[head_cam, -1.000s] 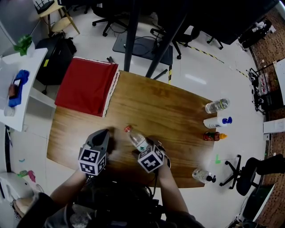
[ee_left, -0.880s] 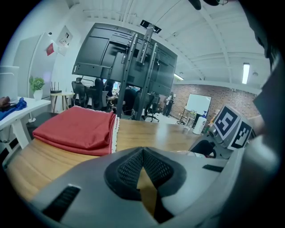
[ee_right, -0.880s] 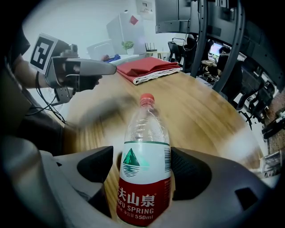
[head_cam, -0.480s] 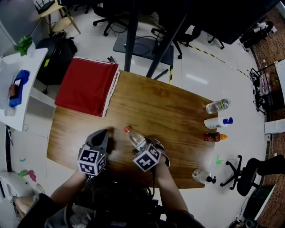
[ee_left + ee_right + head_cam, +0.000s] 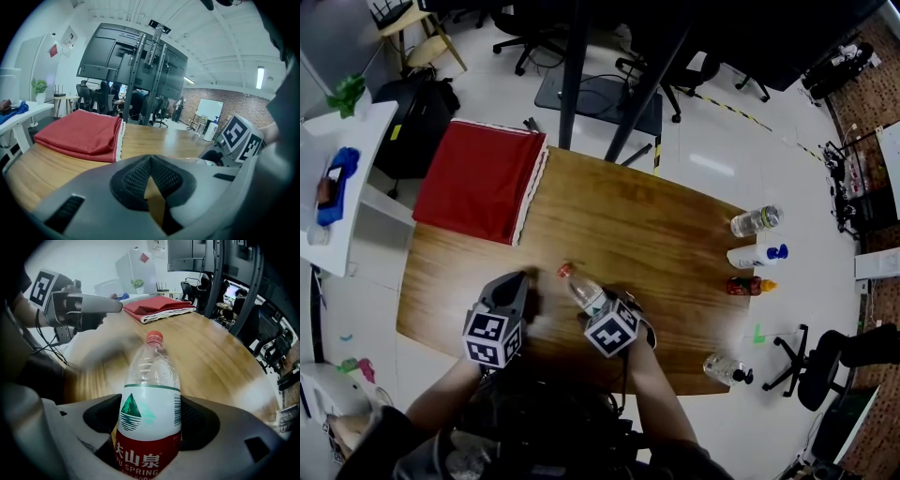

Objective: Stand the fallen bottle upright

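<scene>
One clear plastic red-capped bottle (image 5: 151, 376), probably light and slippery; right gripper (image 5: 151, 427), jaws having just been closing, pinches its labelled middle; left gripper (image 5: 151, 187) is pressed together.

The brown wooden table (image 5: 656, 216) has a folded red cloth (image 5: 478, 183) on its far left corner. Along the right side are a clear bottle (image 5: 756, 221), a white bottle (image 5: 754, 256) with a blue top, a small red bottle (image 5: 744, 285) and a dark-capped bottle (image 5: 724, 369). A red-capped bottle (image 5: 584, 290) is near the front middle.
</scene>
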`<state>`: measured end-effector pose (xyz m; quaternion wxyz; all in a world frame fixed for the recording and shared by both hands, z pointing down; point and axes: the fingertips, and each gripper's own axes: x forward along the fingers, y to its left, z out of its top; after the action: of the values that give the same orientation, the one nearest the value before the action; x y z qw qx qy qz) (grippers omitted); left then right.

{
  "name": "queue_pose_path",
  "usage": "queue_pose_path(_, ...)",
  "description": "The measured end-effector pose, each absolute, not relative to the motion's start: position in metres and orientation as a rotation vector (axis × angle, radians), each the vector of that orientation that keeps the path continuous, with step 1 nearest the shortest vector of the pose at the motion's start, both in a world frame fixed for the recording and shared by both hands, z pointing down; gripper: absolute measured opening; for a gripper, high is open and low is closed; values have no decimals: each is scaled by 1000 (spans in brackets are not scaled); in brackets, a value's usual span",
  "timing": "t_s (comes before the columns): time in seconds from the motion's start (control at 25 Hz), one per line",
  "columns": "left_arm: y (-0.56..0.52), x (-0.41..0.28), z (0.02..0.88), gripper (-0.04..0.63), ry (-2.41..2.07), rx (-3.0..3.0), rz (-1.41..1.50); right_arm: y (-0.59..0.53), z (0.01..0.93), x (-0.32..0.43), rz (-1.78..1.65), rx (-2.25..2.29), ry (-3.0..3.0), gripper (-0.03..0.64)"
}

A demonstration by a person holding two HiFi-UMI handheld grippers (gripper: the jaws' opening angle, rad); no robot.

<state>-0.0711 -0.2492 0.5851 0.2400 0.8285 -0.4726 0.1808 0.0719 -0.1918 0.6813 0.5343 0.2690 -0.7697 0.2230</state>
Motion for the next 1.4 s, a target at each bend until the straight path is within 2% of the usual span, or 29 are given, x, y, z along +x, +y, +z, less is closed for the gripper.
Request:
queue_pose_path(0.24, -247, -66, 583, 32, -1281, 2276, 495, -191, 679, 69, 524, 639, -1849, 388)
queue_pose_path(0.36, -246, -66, 582, 32, -1280, 2280, 494, -188, 678, 67, 511, 617, -1854, 356)
queue_pose_path(0.92, -229, -79, 574, 32, -1302, 2274, 486, -178, 671, 61, 438, 619, -1874, 339)
queue_pose_path(1.4, -216, -87, 561, 32, -1316, 2289, 473, -191, 631, 57, 529, 867, -2042, 330)
